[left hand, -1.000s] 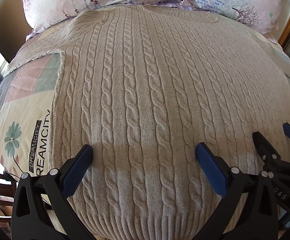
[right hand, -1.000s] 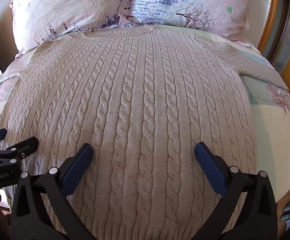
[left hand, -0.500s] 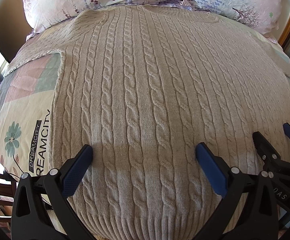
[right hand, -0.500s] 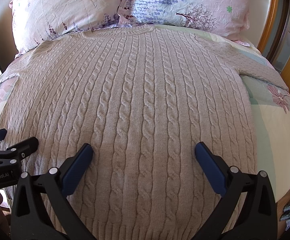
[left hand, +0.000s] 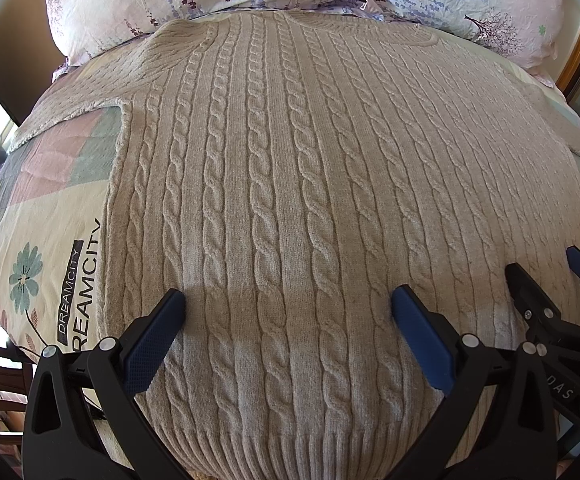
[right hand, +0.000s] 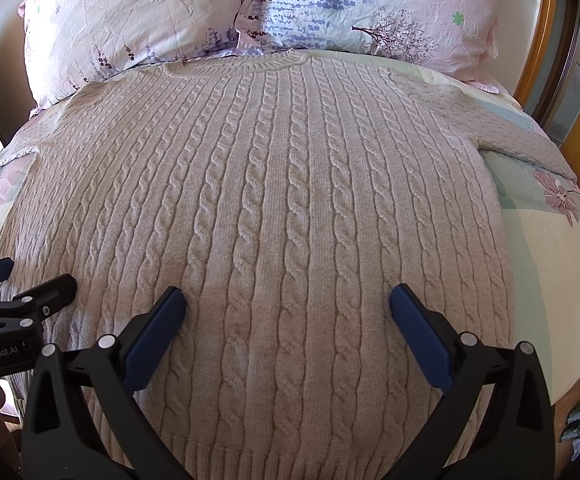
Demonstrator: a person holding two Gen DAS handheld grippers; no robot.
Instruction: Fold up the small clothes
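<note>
The sweater lies flat and unfolded on the bed, hem nearest the claws, neckline far ahead against the pillows. The main risk, I judge, is pinching only the top knit layer, or the quilt beneath, so the fold drags and bunches. The left claw is spread wide, holding nothing, its pads over the knit above the hem; contact is unclear. The right claw is likewise wide apart and empty, just beside the left.
</note>
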